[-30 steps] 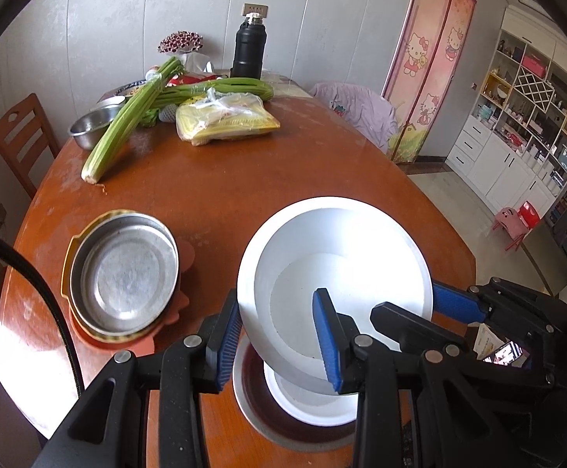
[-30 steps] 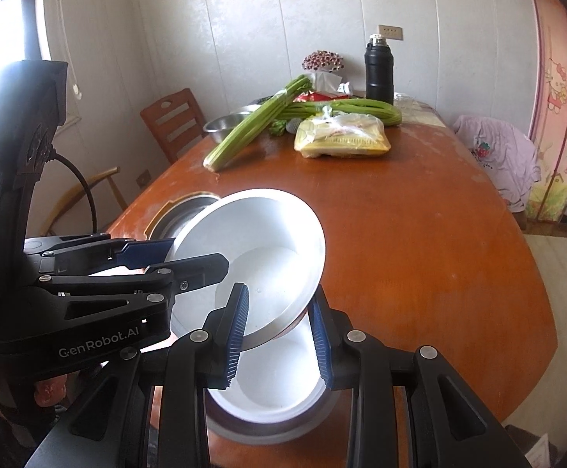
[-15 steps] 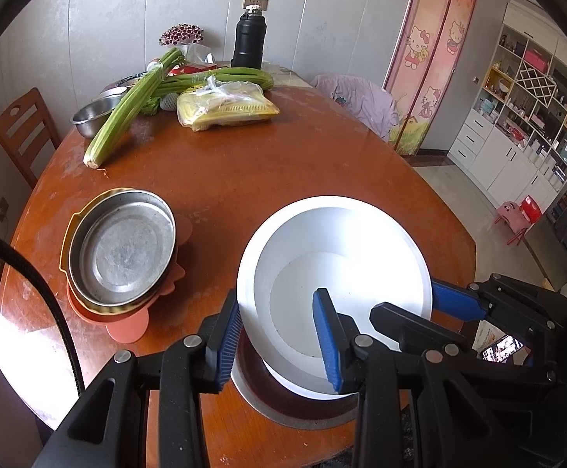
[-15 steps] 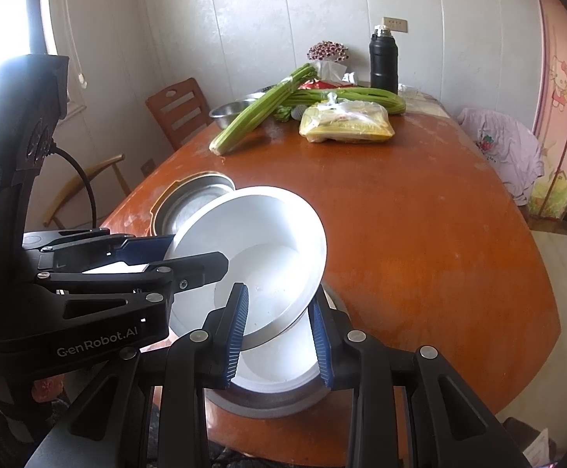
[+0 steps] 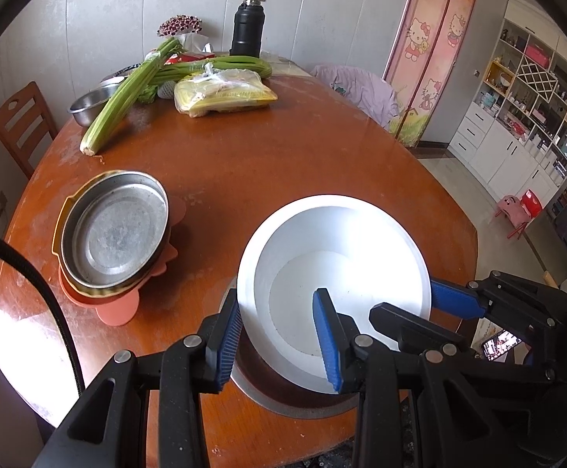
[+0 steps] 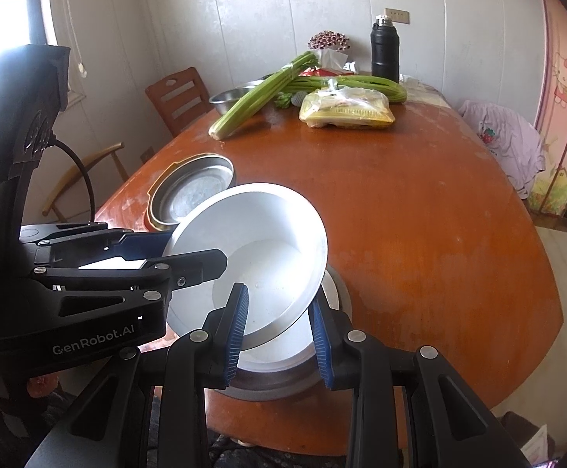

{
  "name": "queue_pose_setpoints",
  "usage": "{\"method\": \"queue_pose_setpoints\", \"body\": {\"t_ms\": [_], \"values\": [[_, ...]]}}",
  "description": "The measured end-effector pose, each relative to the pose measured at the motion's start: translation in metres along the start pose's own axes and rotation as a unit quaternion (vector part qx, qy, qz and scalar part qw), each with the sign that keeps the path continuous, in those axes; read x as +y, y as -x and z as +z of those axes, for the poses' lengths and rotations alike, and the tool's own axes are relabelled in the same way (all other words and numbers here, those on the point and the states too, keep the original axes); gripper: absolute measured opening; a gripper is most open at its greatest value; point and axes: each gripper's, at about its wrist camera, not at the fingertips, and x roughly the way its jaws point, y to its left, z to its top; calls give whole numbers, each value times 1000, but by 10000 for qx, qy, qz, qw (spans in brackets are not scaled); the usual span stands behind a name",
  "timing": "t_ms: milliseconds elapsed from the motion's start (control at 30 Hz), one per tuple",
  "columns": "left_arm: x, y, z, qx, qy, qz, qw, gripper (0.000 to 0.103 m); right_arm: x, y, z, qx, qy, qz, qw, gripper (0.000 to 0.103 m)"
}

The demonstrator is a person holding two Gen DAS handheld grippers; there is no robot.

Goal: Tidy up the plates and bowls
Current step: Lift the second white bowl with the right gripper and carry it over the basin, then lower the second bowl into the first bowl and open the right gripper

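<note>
A white bowl (image 5: pixel 345 257) is held tilted above a grey plate (image 5: pixel 283 401) at the table's near edge. My left gripper (image 5: pixel 279 335) is shut on the white bowl's near rim. My right gripper (image 6: pixel 279 323) is shut on its other rim, and the bowl also shows in the right wrist view (image 6: pixel 252 249). Another white dish (image 6: pixel 283 351) lies in the grey plate (image 6: pixel 267 386) below. A steel dish (image 5: pixel 115 230) sits stacked in a yellow-rimmed dish on an orange plate (image 5: pixel 115 308) to the left.
At the far end of the brown round table (image 5: pixel 283 163) lie celery stalks (image 5: pixel 123 97), a steel bowl (image 5: pixel 88 101), a yellow food bag (image 5: pixel 225 93) and a black flask (image 5: pixel 248 27). A wooden chair (image 5: pixel 22 124) stands left.
Both grippers have lifted the white bowl higher and back from the grey plate. The table's far objects look further off now.
</note>
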Motion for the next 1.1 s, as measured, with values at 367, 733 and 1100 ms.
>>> {"method": "queue_pose_setpoints", "body": {"t_ms": [367,733,1100], "values": [[-1,-9,-6,102,9,11,9999,36,-1,-5,-6,87,13,2,10000,34],[1,-22,-11,244,38,11,9997,36,-3,-14,-12,199,48,-56,9998,34],[6,-37,-17,403,49,119,9991,36,0,-29,-18,357,149,-259,9989,34]]}}
